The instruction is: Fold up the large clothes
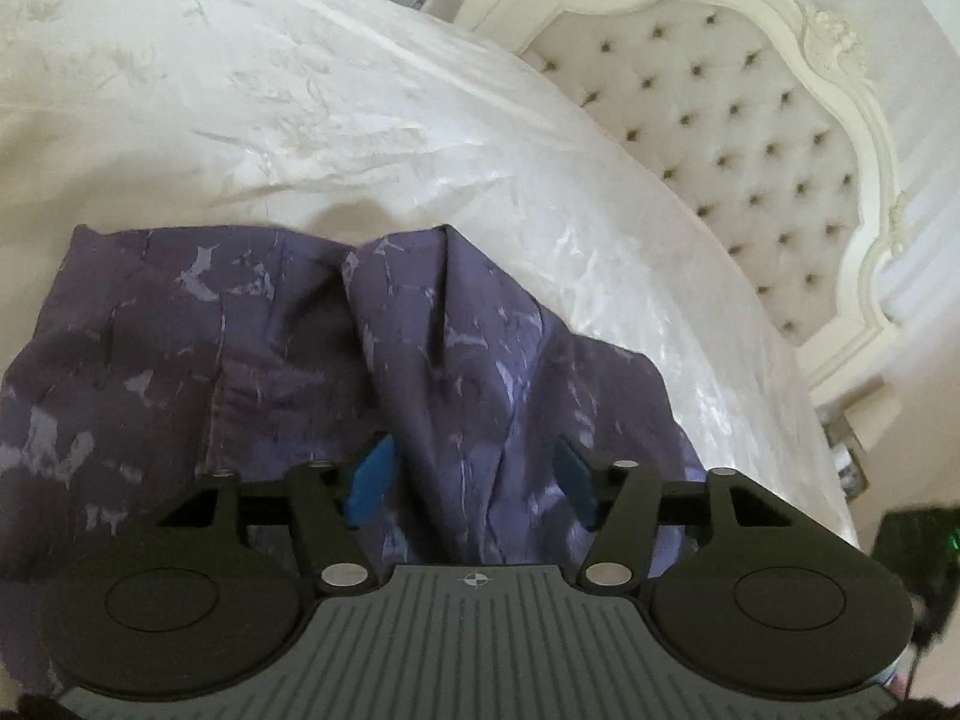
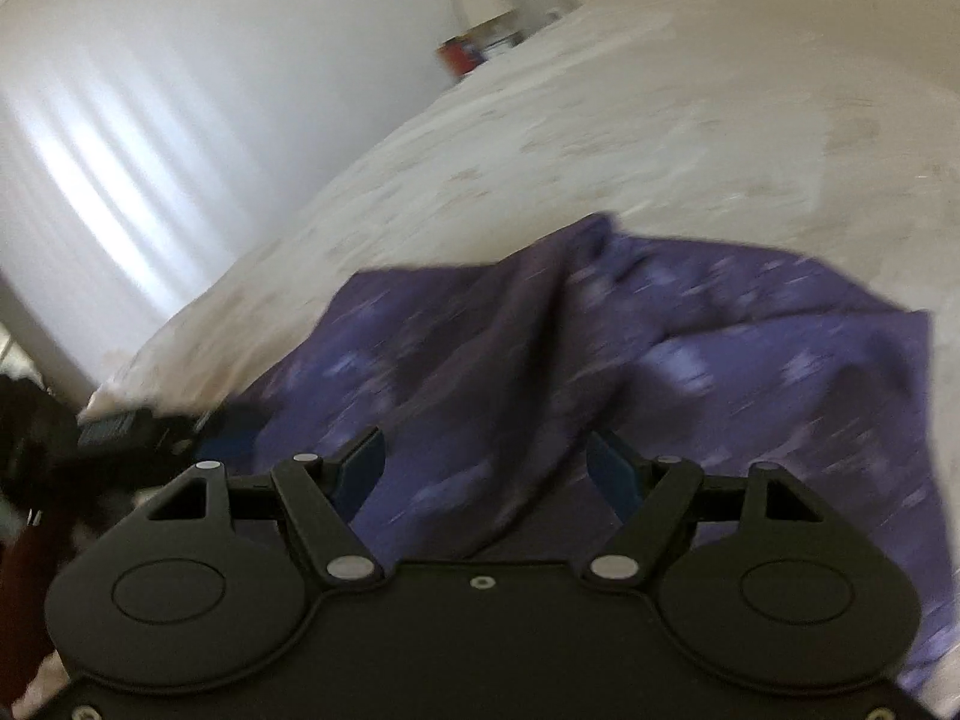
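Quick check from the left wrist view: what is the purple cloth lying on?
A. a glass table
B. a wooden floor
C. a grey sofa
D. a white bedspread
D: the purple cloth lies crumpled on the white bedspread, with a tufted headboard beyond it; a fold of the cloth runs up between the open fingers of the left tool.

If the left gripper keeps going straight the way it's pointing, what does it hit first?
Most likely the purple garment: a raised fold of it already sits between the open left gripper fingers, on the white bedspread. Depth is uncertain.
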`<state>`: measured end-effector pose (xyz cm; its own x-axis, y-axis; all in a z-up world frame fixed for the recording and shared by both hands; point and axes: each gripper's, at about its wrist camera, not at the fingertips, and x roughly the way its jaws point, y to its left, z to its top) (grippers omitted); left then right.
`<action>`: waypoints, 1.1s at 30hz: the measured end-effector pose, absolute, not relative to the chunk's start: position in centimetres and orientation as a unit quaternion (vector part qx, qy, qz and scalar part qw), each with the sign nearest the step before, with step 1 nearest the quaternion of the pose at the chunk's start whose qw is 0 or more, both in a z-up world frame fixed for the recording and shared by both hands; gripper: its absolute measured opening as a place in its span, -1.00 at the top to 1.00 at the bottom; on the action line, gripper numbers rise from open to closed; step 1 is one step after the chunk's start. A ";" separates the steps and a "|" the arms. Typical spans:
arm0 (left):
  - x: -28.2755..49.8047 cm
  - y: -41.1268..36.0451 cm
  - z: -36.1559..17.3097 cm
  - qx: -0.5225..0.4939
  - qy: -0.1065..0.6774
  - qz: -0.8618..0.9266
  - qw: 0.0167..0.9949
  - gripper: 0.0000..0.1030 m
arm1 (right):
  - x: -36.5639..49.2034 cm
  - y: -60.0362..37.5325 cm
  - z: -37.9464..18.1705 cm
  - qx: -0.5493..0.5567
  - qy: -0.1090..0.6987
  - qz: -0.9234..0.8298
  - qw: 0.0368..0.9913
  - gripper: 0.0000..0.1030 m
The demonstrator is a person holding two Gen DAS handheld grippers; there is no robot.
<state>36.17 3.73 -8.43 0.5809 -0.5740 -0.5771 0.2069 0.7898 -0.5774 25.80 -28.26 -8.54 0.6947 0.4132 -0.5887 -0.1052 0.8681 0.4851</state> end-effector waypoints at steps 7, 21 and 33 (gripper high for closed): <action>36.4 2.6 -9.3 -0.249 0.423 -0.226 0.841 0.88 | 27.5 -26.0 -10.2 0.227 0.387 0.151 0.881 0.61; 29.9 2.4 -7.6 -0.136 0.378 -0.225 0.888 0.41 | 25.6 -29.4 -10.2 0.216 0.397 0.129 0.883 -0.26; 29.6 -4.7 -6.5 -0.016 0.318 -0.263 0.911 0.07 | 28.3 -32.4 -8.0 0.143 0.360 0.043 0.921 -0.26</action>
